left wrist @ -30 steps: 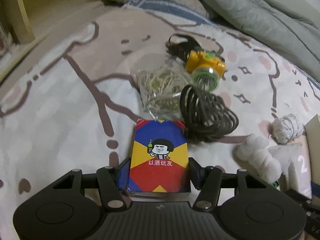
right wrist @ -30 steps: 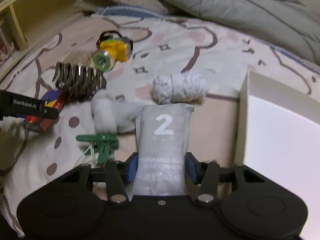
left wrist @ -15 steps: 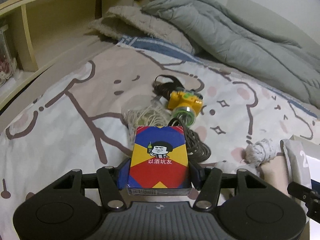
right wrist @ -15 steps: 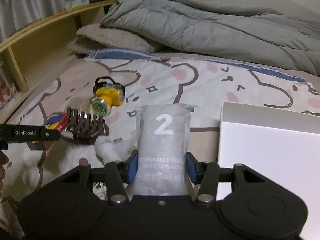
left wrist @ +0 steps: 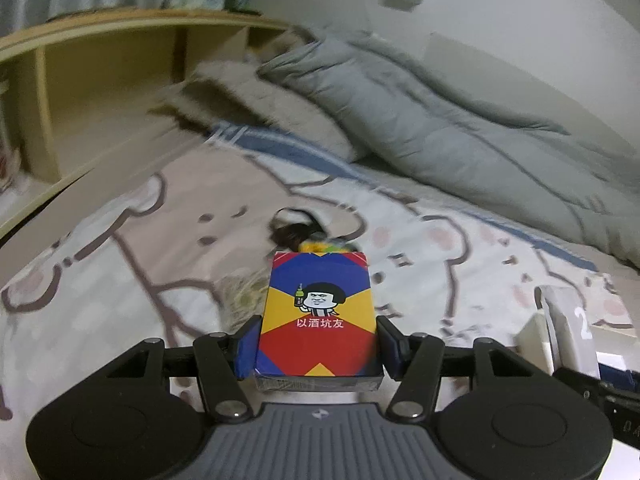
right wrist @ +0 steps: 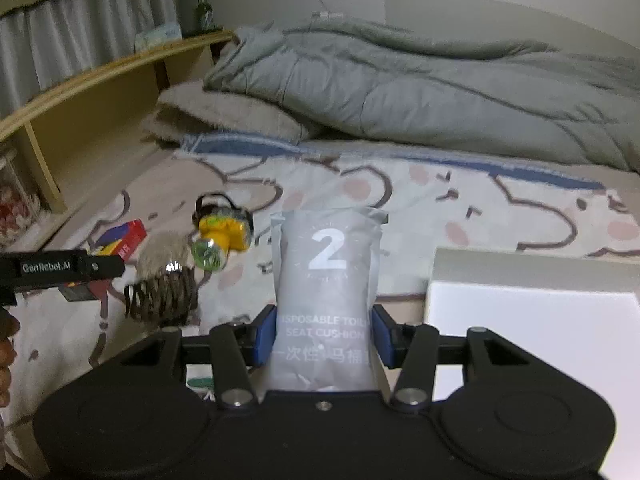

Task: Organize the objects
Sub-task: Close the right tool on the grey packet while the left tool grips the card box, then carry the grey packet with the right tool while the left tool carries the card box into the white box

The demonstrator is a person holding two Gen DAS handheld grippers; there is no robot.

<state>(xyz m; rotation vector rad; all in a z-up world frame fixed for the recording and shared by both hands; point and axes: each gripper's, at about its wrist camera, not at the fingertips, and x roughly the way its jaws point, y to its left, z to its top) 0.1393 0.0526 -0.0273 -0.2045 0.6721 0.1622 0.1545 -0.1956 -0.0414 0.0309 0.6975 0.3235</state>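
Observation:
My left gripper (left wrist: 318, 340) is shut on a blue, yellow and red card box (left wrist: 318, 312) and holds it above the bed. The box also shows in the right wrist view (right wrist: 120, 238), beside the left gripper's body (right wrist: 60, 268). My right gripper (right wrist: 324, 336) is shut on a grey seat-cushion packet marked "2" (right wrist: 326, 288), held upright above the bed; it shows at the right edge of the left wrist view (left wrist: 570, 328). A white box (right wrist: 532, 320) lies open just right of the packet.
On the bear-print sheet (right wrist: 400, 184) lie a yellow headlamp (right wrist: 222, 236), a dark claw hair clip (right wrist: 162, 296) and a bag of rubber bands (left wrist: 244, 296). A grey duvet (right wrist: 400, 80) and pillow (right wrist: 224, 114) are at the back. A wooden shelf (right wrist: 80, 92) runs along the left.
Both grippers have risen from the bed with their loads and tilted up, so the headboard, duvet and wall have come into view. The white yarn and cotton pads have dropped out of sight.

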